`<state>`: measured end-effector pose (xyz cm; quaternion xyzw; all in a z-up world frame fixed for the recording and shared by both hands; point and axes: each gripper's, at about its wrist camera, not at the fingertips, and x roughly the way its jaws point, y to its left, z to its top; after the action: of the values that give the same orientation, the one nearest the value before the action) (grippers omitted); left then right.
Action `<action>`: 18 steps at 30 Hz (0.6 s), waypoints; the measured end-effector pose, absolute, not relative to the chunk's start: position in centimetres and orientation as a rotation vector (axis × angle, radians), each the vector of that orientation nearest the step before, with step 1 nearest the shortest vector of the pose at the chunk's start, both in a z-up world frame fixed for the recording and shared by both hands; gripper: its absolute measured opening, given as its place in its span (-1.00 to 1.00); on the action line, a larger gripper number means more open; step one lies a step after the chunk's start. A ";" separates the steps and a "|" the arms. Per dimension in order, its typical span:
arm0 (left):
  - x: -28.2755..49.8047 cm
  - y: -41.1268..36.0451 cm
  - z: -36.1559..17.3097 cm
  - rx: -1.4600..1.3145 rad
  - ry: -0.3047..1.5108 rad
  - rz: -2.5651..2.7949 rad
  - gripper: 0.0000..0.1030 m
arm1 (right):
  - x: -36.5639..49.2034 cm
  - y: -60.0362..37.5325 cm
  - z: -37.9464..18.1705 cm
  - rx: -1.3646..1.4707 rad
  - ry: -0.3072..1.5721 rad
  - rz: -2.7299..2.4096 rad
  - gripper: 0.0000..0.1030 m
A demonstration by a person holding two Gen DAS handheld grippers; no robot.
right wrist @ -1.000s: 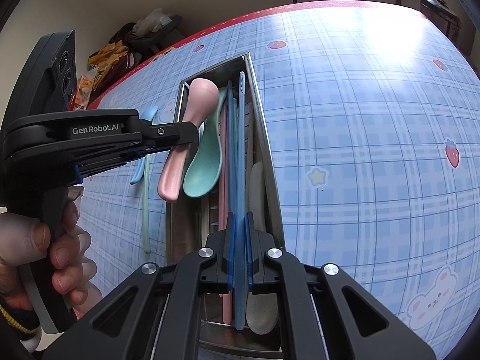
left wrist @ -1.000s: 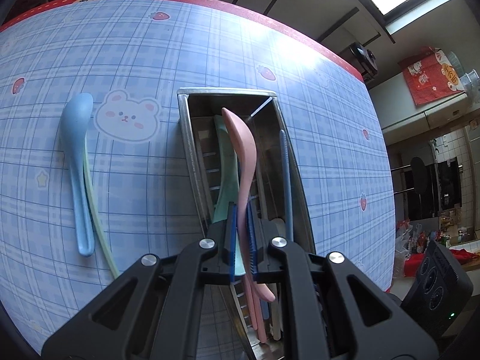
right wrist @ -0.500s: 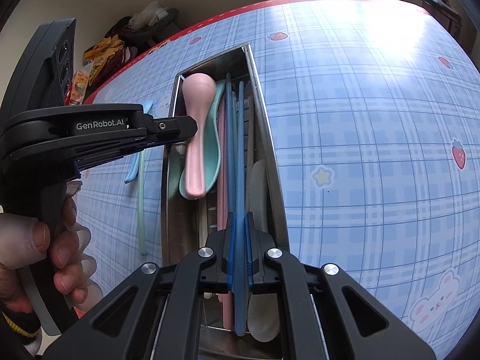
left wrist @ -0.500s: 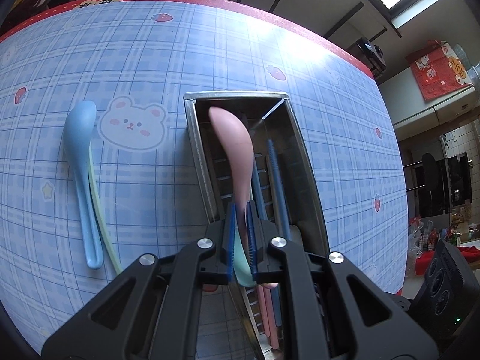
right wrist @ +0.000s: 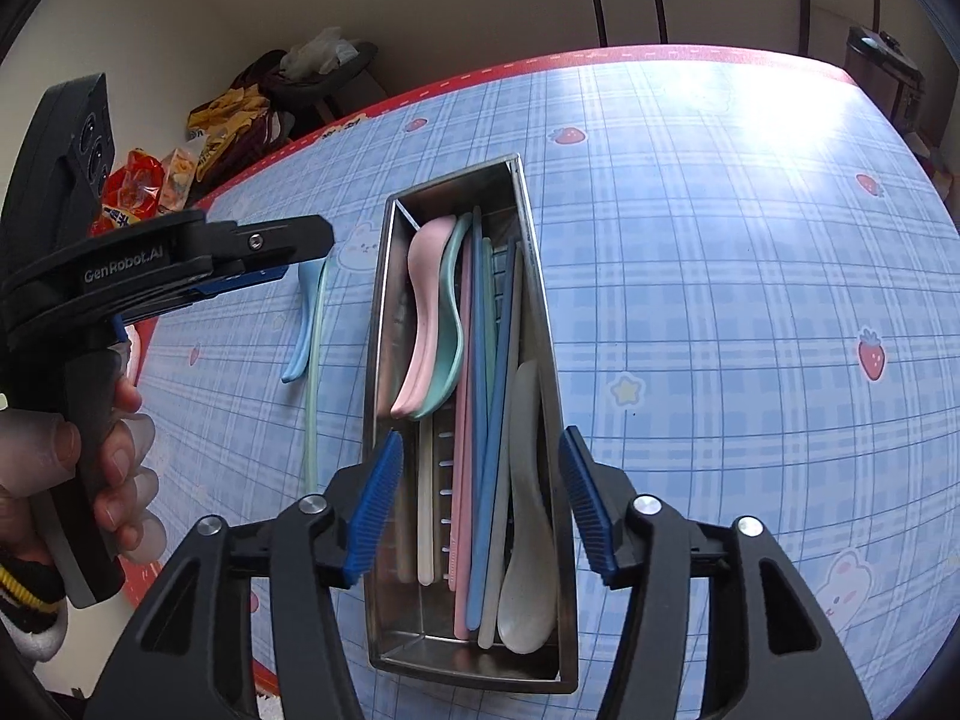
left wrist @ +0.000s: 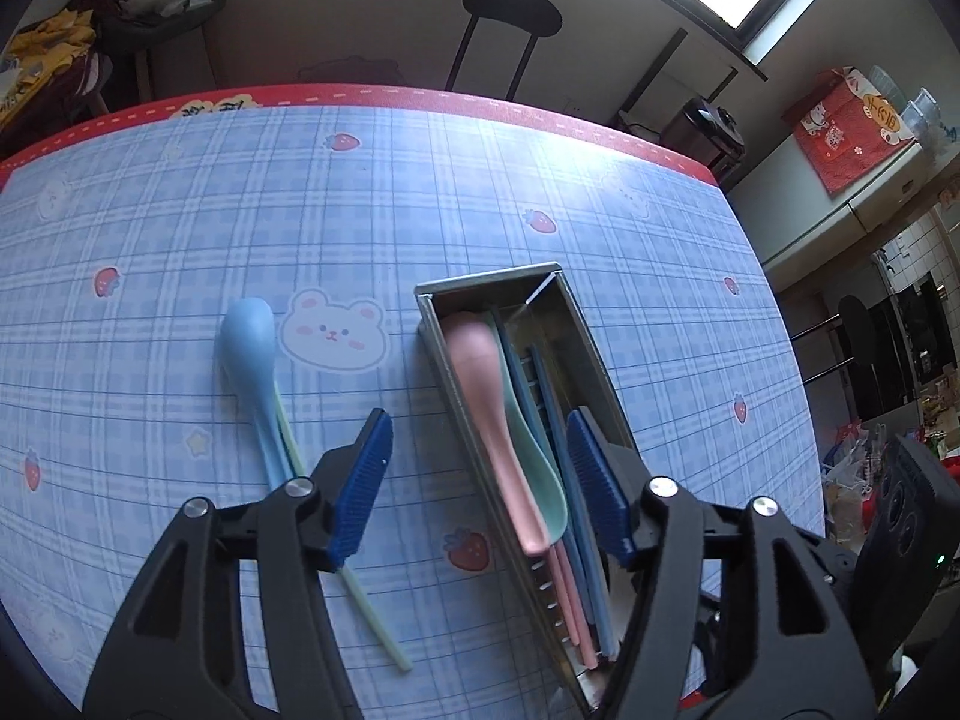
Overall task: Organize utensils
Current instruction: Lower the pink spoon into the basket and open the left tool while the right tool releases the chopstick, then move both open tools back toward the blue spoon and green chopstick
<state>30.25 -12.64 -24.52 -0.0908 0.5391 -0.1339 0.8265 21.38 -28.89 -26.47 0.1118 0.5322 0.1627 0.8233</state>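
Observation:
A long steel tray [left wrist: 600,360] [right wrist: 384,300] lies on the blue checked tablecloth. In it a pink spoon [left wrist: 486,396] [right wrist: 423,300] rests on a teal spoon [left wrist: 540,462] [right wrist: 451,336], beside blue chopsticks [right wrist: 487,420], a pink chopstick [right wrist: 461,480] and a white spoon [right wrist: 528,540]. My left gripper [left wrist: 478,423] [right wrist: 306,246] hangs above the tray's left wall; its jaws are opening and the pads touch nothing. My right gripper [right wrist: 480,438] hovers over the tray's near half, its jaws opening too, with the utensils lying free below.
Left of the tray a light blue spoon [left wrist: 252,360] [right wrist: 303,312] and a pale green chopstick [left wrist: 360,600] [right wrist: 312,390] lie on the cloth. A black stool [left wrist: 510,6] stands beyond the red table edge. A hand [right wrist: 90,480] holds the left gripper.
Both grippers went from shut to open and rose. The pink spoon left the left gripper and now lies on the teal spoon; the blue chopstick left the right gripper and lies in the tray.

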 end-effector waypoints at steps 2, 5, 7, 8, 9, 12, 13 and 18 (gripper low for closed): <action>29.7 -11.5 -23.8 -0.173 1.129 -0.273 0.47 | 21.3 -29.1 -25.8 0.231 1.118 0.338 0.24; 28.7 -9.7 -22.8 -0.152 1.104 -0.259 0.70 | 21.1 -29.3 -24.9 0.206 1.097 0.315 0.47; 27.9 -8.8 -22.3 -0.132 1.094 -0.251 0.82 | 21.0 -29.4 -24.5 0.191 1.090 0.301 0.69; 27.6 -8.4 -22.1 -0.123 1.087 -0.246 0.89 | 20.9 -29.6 -24.3 0.186 1.085 0.294 0.87; 27.2 -8.0 -21.9 -0.112 1.081 -0.242 0.89 | 20.8 -29.6 -24.1 0.181 1.079 0.287 0.89; 26.3 -6.8 -21.8 -0.087 1.079 -0.220 0.89 | 20.5 -29.5 -23.9 0.145 1.073 0.258 0.89; 26.1 -6.4 -21.7 -0.085 1.074 -0.213 0.89 | 20.5 -29.4 -23.9 0.133 1.073 0.249 0.89; 24.6 -4.8 -21.7 -0.061 1.031 -0.193 0.89 | 19.8 -28.5 -23.9 0.081 1.082 0.230 0.89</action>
<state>24.64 -4.77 -21.68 -0.0290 0.4923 -0.0919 0.8651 19.82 -28.54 -23.87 0.0382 0.5138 0.1091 0.8501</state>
